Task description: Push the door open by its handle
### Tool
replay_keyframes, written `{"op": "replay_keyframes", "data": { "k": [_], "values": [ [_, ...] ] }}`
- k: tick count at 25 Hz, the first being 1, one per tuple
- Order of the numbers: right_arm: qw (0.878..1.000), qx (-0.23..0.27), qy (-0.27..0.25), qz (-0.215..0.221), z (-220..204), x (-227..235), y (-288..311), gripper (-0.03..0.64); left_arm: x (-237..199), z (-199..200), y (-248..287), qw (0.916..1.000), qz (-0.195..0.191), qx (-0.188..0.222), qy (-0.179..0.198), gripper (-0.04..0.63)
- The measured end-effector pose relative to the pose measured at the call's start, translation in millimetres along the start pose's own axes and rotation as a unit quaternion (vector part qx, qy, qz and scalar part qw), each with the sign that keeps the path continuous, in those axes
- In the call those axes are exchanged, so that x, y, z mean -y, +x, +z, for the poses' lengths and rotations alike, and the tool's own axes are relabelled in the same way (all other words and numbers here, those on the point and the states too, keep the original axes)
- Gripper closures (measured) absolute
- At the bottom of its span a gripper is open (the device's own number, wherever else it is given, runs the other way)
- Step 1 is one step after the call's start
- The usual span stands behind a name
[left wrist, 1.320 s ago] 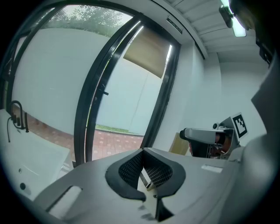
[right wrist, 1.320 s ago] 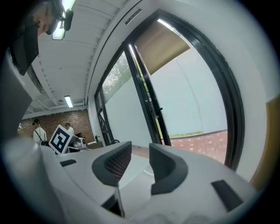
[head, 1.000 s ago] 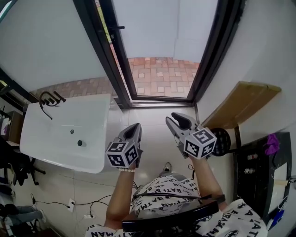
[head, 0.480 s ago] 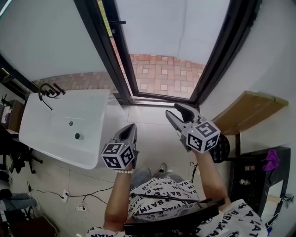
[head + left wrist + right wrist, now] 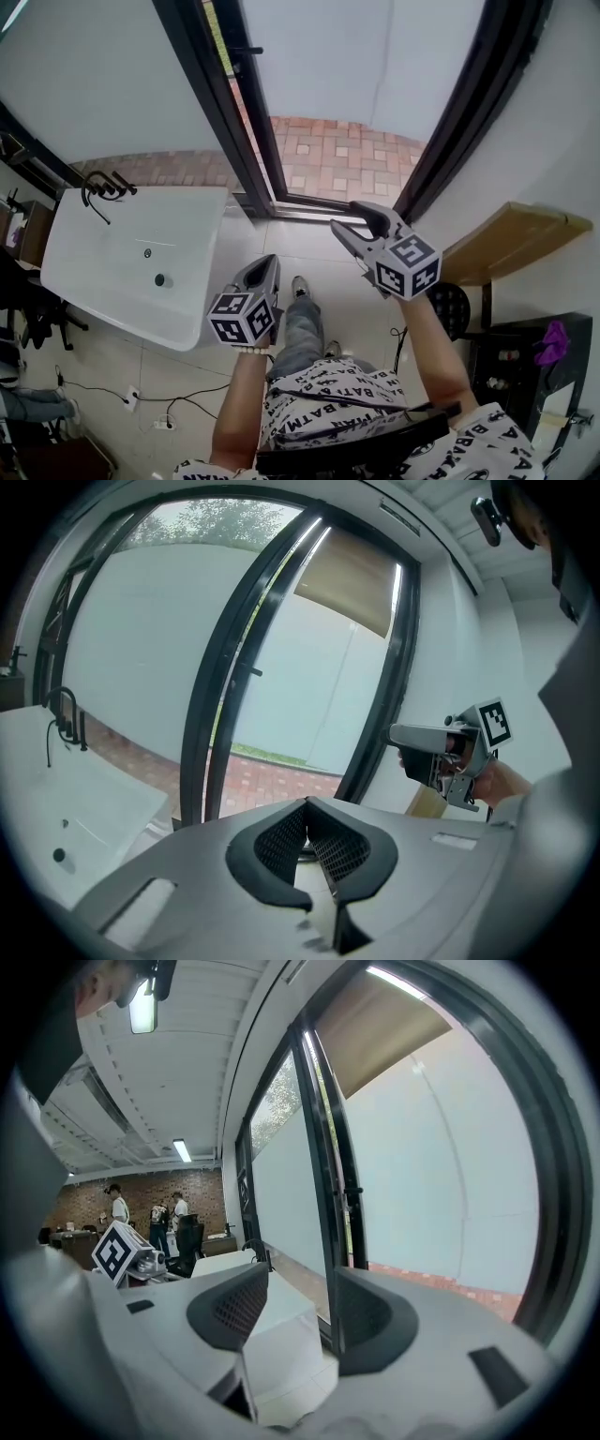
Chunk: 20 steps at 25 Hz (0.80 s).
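The black-framed glass door stands swung outward, seen edge-on, with brick paving showing through the doorway. Its small black handle sticks out high on the leaf; the left gripper view shows the handle too, and so does the right gripper view. My right gripper is at the threshold, well short of the handle; its jaws are opening, with nothing between them. My left gripper hangs lower over the floor tiles, pads together and holding nothing.
A white basin with a black tap fills the left side. At the right are a wooden shelf, a round black stool and a dark cabinet. People stand far off in the room.
The right gripper has moved forward to the threshold and its jaws have spread wider. A leg has stepped forward between the arms. The left gripper has barely moved.
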State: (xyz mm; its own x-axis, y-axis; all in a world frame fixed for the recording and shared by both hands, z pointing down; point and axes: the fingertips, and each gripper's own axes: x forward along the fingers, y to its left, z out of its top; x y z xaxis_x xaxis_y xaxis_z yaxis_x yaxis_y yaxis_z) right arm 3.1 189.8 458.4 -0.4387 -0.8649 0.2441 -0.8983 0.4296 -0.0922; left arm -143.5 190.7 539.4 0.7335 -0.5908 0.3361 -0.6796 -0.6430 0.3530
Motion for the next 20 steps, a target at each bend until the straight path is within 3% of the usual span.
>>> {"op": "replay_keyframes", "data": {
  "k": [5,9,14,20],
  "values": [
    [0.999,-0.022,-0.036,0.015,10,17,40,0.382,-15,17,32,1.0,-0.004,0.004,0.0,0.612],
    [0.995,-0.042,-0.064,0.061,30,30,79,0.38,-22,38,64,0.9996,-0.027,0.008,0.002,0.612],
    [0.991,-0.051,-0.095,0.085,77,61,141,0.383,-44,72,106,0.9991,-0.038,0.016,0.007,0.611],
    [0.984,-0.06,-0.149,0.082,142,101,218,0.383,-79,117,145,0.9987,-0.044,0.025,0.006,0.611]
  ]
}}
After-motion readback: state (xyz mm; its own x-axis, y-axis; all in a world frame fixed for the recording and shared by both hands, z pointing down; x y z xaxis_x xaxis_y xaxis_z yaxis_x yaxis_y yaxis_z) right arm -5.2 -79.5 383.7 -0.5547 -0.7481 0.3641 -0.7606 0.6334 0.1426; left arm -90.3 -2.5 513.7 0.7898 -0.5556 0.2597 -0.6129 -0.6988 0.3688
